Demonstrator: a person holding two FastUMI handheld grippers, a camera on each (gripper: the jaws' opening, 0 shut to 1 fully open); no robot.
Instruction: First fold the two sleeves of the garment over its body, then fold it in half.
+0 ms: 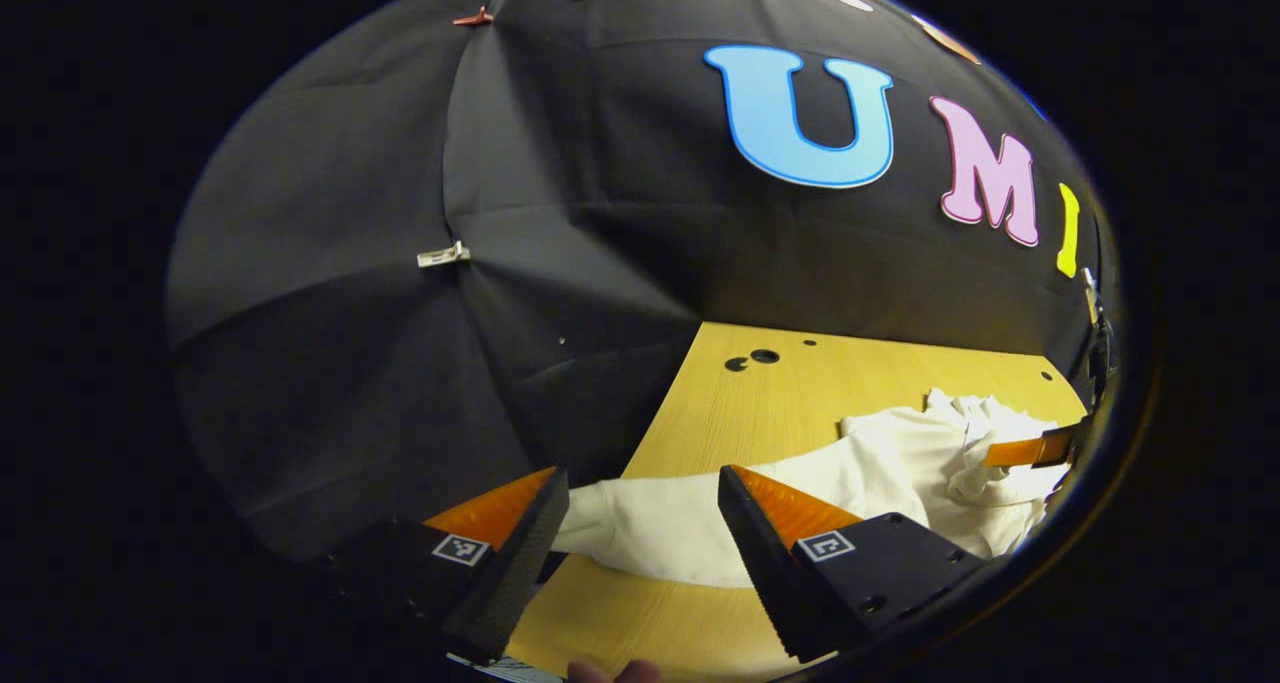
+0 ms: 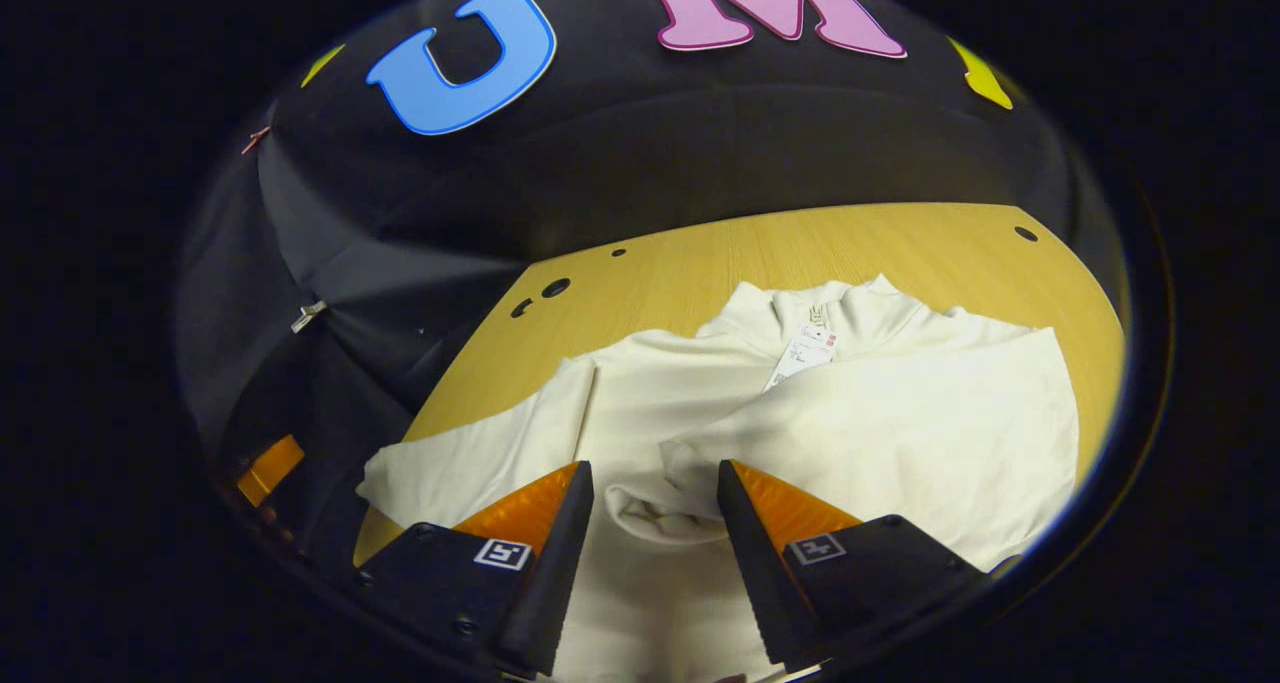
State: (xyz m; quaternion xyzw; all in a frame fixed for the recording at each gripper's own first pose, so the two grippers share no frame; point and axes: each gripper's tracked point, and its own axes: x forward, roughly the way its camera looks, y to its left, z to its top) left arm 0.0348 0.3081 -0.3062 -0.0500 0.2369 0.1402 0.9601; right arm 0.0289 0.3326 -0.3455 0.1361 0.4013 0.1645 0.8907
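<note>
We see a white garment lying spread on the light wooden bench, collar toward the booth's dark wall, with a paper tag at the neck. In the right gripper view, one sleeve lies folded across the body, its cuff bunched just ahead of the right gripper, whose jaws stand wide apart with the cuff between them but not pressed by either finger. The other sleeve stretches out flat toward the bench's edge on the left of that view, and an orange finger of the left gripper shows near that edge, beyond the sleeve end. In the left gripper view, the left gripper hovers at the bench's edge with its jaws wide, the outstretched sleeve lying across the gap between the fingers; we cannot tell whether they touch the cloth. Farther off in that view the garment's body is rumpled, and an orange finger of the right gripper sits over it. A few small dark holes mark the bench near the wall.
</note>
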